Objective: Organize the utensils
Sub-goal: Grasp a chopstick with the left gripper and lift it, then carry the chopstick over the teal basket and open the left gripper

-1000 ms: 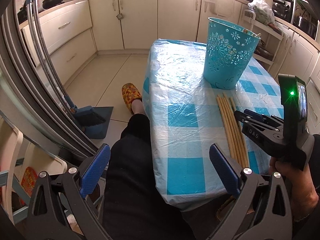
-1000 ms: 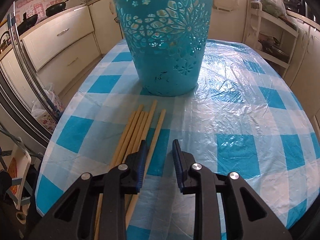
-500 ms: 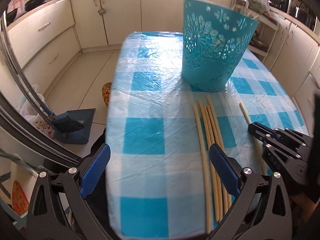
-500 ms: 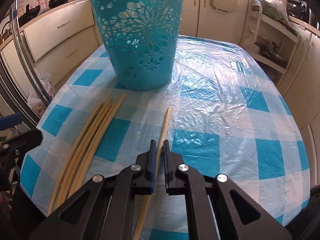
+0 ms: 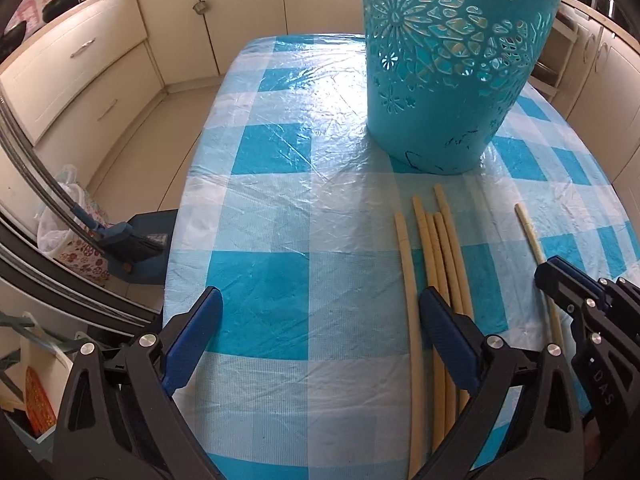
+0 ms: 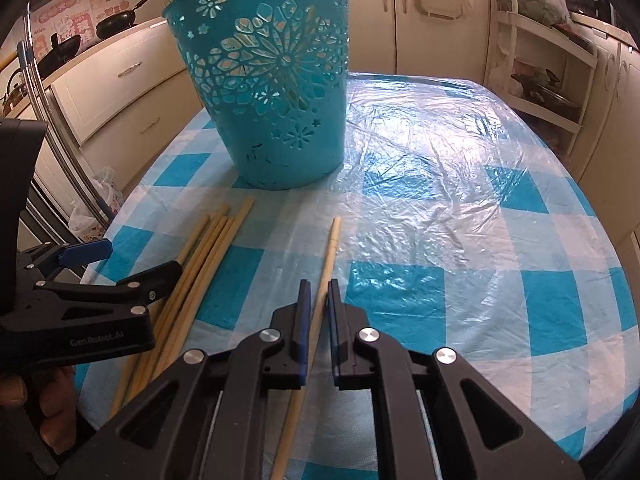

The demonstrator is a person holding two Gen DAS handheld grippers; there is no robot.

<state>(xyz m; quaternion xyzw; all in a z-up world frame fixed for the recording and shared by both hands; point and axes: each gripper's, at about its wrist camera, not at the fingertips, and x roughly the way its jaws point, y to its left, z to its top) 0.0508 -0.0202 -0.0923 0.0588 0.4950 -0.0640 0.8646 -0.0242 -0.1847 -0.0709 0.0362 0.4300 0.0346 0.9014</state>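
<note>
A table (image 5: 280,216) under a blue-and-white checked cloth with clear plastic over it fills a kitchen lined with cream cabinets (image 5: 80,64).

Nearest in the right wrist view, the right gripper (image 6: 318,300) has its jaws drawn in on a single wooden chopstick (image 6: 326,264); they have just been closing, with a slight easing since, and the stick runs between the blue pads and on toward the basket. Whether its far end rests on the cloth cannot be told.

To its left, in the left wrist view, the left gripper (image 5: 320,320) hangs over the cloth with its fingers (image 5: 448,336) spread wide and nothing between them. Its right finger sits above the near part of a bundle of chopsticks (image 5: 436,264), five or so, lying side by side and pointing away toward the basket. The lone chopstick lies apart from this bundle, off to its right.

Just beyond the chopstick tips stands a teal plastic basket (image 6: 272,92), upright, its wall cut through with flower shapes.

Farther off, frying pans (image 6: 120,20) rest on the left-hand counter, and a plastic bag (image 5: 68,220) sits on the floor beside the table.
</note>
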